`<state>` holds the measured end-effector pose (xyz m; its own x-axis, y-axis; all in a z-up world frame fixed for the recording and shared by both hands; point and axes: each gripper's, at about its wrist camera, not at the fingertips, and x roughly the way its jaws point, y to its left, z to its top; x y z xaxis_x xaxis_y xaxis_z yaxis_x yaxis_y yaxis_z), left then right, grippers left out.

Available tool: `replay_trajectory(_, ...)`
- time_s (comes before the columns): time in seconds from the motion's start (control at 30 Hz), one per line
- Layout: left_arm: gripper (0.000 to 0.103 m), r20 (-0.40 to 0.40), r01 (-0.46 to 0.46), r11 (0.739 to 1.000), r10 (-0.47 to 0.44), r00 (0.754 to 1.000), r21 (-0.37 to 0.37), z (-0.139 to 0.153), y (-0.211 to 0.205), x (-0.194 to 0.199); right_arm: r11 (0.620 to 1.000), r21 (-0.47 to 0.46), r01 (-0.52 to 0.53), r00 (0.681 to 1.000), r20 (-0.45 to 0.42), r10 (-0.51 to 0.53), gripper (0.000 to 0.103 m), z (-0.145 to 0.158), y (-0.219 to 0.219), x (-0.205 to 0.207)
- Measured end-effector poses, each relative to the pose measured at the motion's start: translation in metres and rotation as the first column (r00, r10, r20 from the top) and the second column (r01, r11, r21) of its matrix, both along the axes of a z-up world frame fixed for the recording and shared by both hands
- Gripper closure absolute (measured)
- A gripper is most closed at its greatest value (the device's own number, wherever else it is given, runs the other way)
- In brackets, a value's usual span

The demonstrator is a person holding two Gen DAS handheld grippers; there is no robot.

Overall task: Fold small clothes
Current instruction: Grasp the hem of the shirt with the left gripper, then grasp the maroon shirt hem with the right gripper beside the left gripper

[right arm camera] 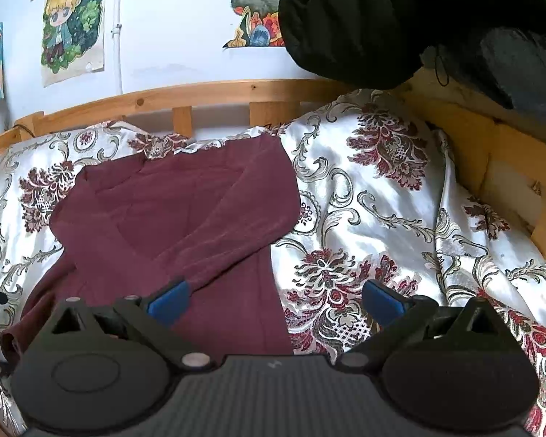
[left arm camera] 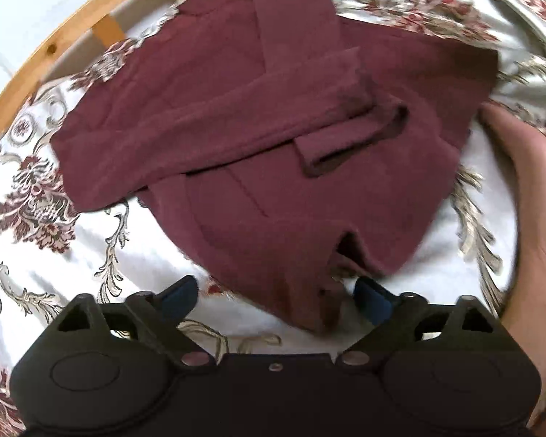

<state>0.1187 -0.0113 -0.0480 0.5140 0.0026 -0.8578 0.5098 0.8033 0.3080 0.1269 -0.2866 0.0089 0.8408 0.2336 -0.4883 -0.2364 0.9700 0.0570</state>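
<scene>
Though both sleeves had already been brought in across its front, the small maroon knit long-sleeved top (left arm camera: 258,138) lay otherwise spread flat on the glossy white bedspread with red and grey floral scrollwork (left arm camera: 36,255), so the fold looked roughly half done. One cuff (left arm camera: 349,145) lay doubled back near the middle of the body, and the hem edge nearest the left wrist camera was rumpled and slightly lifted. What seemed left was to bring the body over on itself, bottom to top or side to side, and to smooth the result.

The left claw (left arm camera: 276,295) stood wide open just over that near hem, with the garment's edge between its blue pads (left arm camera: 373,296) but no pad pressing on it; it held nothing. The right claw (right arm camera: 275,300) was likewise wide open and empty, hovering above the top's right-hand edge where maroon cloth met bedspread.

Beyond the top ran the pale wooden slatted bed rail (right arm camera: 214,98), with cartoon posters (right arm camera: 72,22) on the wall behind and a black padded garment (right arm camera: 400,18) hanging at the upper right.
</scene>
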Motion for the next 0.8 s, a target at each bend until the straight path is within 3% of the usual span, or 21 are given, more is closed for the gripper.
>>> replay_trajectory(0.07, 0.015, 0.012, -0.028, 1.000, 0.027, 1.000, 0.010, -0.004, -0.001, 0.006, 1.000, -0.009, 0.002, 1.000, -0.009, -0.002, 0.000, -0.001, 0.002, 0.002)
replay_trajectory(0.17, 0.036, 0.034, -0.038, 0.999, 0.037, 0.999, 0.025, -0.004, -0.002, 0.007, 1.000, -0.018, 0.006, 1.000, -0.026, -0.007, 0.000, -0.004, 0.003, 0.004)
replay_trajectory(0.27, 0.067, 0.077, -0.028, 1.000, 0.028, 0.997, -0.003, 0.003, -0.001, 0.002, 1.000, -0.030, 0.008, 0.999, -0.044, -0.009, 0.000, -0.006, 0.005, 0.005)
replay_trajectory(0.37, 0.082, 0.145, -0.047, 0.997, 0.056, 0.988, -0.059, 0.015, 0.007, -0.003, 0.999, -0.036, -0.006, 0.999, -0.049, 0.004, 0.000, -0.007, 0.007, 0.003)
replay_trajectory(0.5, 0.087, 0.229, -0.106, 0.973, 0.153, 0.961, -0.206, 0.040, 0.028, -0.005, 0.996, -0.025, -0.086, 0.995, -0.048, 0.085, 0.000, -0.006, 0.013, -0.001)
replay_trajectory(0.6, 0.088, 0.259, -0.136, 0.943, 0.218, 0.941, -0.302, 0.056, 0.044, 0.000, 0.973, 0.004, -0.229, 0.973, -0.033, 0.229, 0.000, -0.003, 0.024, -0.010)
replay_trajectory(0.7, 0.088, 0.274, -0.140, 0.925, 0.245, 0.930, -0.354, 0.064, 0.051, 0.004, 0.920, -0.015, -0.391, 0.920, -0.022, 0.390, 0.000, -0.004, 0.044, -0.020)
replay_trajectory(0.8, 0.088, 0.278, -0.149, 0.914, 0.265, 0.923, -0.378, 0.065, 0.053, 0.004, 0.860, -0.093, -0.502, 0.865, -0.045, 0.500, 0.000, -0.010, 0.073, -0.032)
